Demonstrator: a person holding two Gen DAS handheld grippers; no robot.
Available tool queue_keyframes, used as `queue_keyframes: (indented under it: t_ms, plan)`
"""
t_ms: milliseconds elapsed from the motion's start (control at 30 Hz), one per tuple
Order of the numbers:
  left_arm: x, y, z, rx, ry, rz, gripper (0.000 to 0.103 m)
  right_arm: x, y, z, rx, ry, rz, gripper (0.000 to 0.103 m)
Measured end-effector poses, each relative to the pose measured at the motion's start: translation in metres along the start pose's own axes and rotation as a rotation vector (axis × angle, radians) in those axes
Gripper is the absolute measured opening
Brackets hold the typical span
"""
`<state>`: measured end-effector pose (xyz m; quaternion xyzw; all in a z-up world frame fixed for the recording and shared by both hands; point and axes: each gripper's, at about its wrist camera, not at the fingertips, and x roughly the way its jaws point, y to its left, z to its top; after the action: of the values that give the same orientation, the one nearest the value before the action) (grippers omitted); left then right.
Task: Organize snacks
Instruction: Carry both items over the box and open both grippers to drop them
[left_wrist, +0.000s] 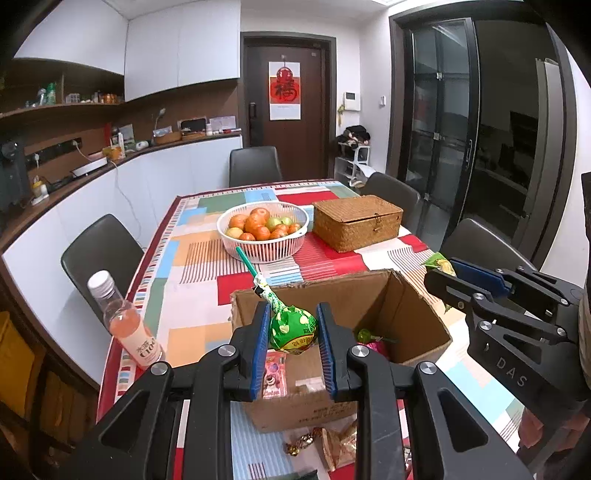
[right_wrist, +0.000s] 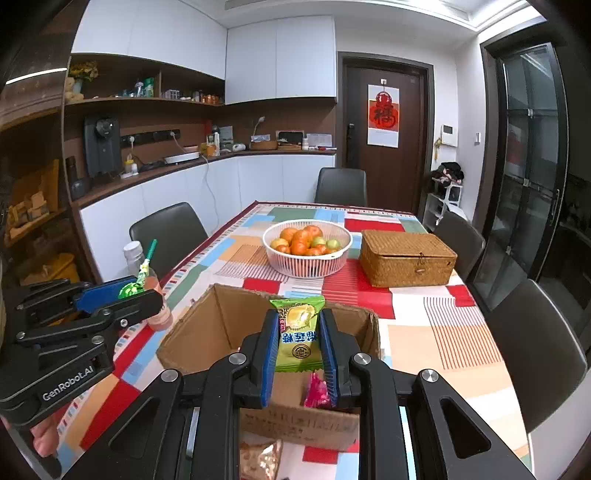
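Observation:
An open cardboard box (left_wrist: 417, 314) stands on the table near me; it also shows in the right wrist view (right_wrist: 221, 325). My left gripper (left_wrist: 293, 328) is shut on a green-wrapped lollipop (left_wrist: 293, 328) with a green stick, held above the box's near left side. My right gripper (right_wrist: 298, 336) is shut on a green durian candy packet (right_wrist: 299, 332), held over the box. Inside the box lie a green lollipop (left_wrist: 365, 335), a pink wrapped snack (right_wrist: 316, 391) and a small printed packet (left_wrist: 275, 373). Each gripper shows in the other's view: the right one (left_wrist: 461, 277) and the left one (right_wrist: 125, 291).
A pink drink bottle (left_wrist: 129, 325) stands at the table's left edge. A white basket of fruit (left_wrist: 263, 229) and a closed wicker box (left_wrist: 356, 221) sit mid-table. Loose wrapped snacks (left_wrist: 332, 443) lie in front of the box. Dark chairs (left_wrist: 99, 251) surround the table.

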<state>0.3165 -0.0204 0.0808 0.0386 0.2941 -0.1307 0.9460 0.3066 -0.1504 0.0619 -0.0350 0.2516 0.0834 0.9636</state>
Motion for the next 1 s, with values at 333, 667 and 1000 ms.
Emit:
queue_keyframes:
  t_ms: [333,667,1000]
  plan:
    - [0.040,-0.004,0.013,0.011,0.065,-0.016,0.026,0.031,-0.013,0.011,0.013,0.047,-0.007,0.023]
    - [0.042,-0.007,0.010,0.021,0.064,0.016,0.046,0.043,-0.020,0.007,0.052,0.065,-0.020,0.053]
    - [0.003,-0.003,-0.017,0.039,0.022,0.065,0.055,0.019,-0.003,-0.015,0.016,0.057,0.006,0.056]
